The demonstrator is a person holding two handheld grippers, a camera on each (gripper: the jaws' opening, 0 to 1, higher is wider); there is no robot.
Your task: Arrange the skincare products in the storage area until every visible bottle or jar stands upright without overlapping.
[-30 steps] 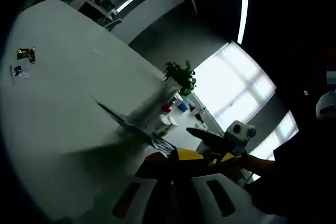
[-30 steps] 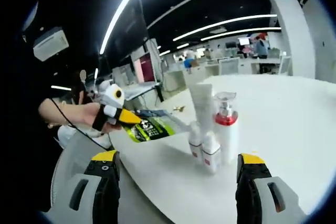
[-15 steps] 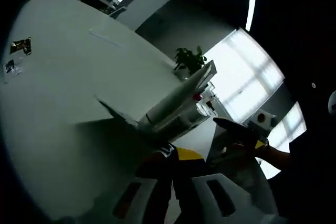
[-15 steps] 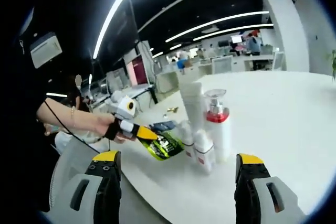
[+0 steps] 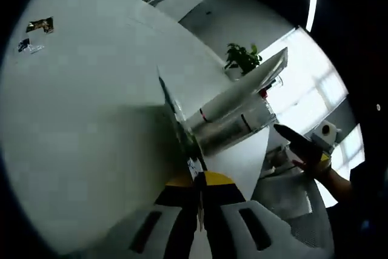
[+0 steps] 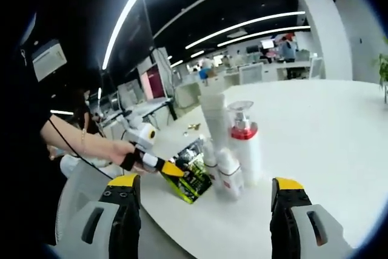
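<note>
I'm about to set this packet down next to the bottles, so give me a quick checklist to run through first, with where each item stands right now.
1. Left gripper shut on the green and black printed sachet: ok.
2. Right gripper open and holding nothing: ok.
3. White pump bottle with the red collar upright on the white round table: ok.
4. Tall white tube upright: ok.
5. Two small white bottles upright: ok.
6. Sachet apart from the bottles: cannot tell; its edge sits right beside them.
</note>
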